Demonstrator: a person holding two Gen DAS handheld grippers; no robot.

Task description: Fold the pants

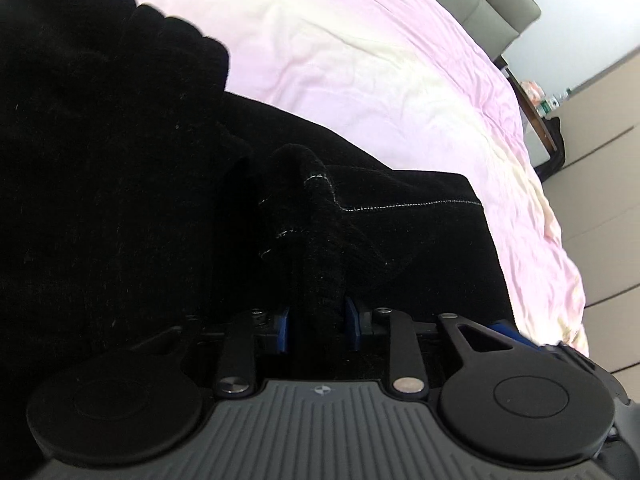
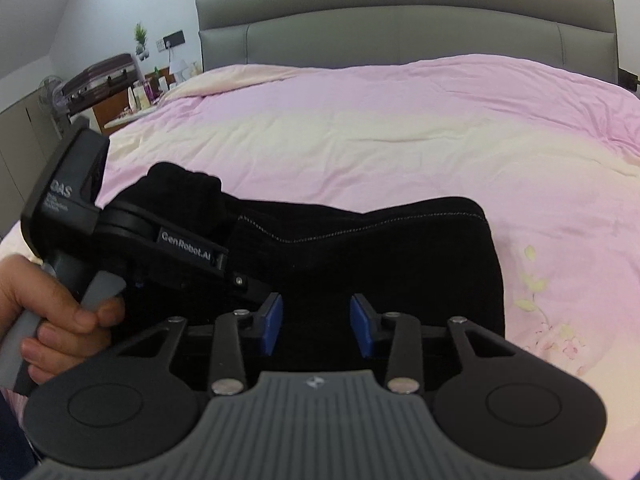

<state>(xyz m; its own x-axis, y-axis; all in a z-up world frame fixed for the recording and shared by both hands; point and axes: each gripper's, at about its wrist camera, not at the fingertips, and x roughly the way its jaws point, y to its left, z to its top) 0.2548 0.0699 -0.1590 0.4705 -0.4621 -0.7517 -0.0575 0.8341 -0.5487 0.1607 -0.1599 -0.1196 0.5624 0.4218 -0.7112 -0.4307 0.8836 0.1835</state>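
The black pants [image 1: 120,184] lie on the pink bed cover, folded into a thick pile with white stitching along an edge. In the left wrist view my left gripper [image 1: 318,312] is shut on a bunched fold of the pants between its blue pads [image 1: 352,320]. In the right wrist view the pants [image 2: 380,256] lie just ahead. My right gripper [image 2: 316,324] is open above their near edge, its blue pads [image 2: 362,328] apart with only black cloth below. The left gripper [image 2: 168,240] and the hand holding it show at the left.
The pink and cream bed cover [image 2: 400,120] spreads out behind the pants. A grey headboard [image 2: 400,28] stands at the far end. A bedside table with bottles and a lamp [image 2: 160,80] and a suitcase [image 2: 100,80] stand at the far left. Floor [image 1: 600,200] lies beyond the bed's edge.
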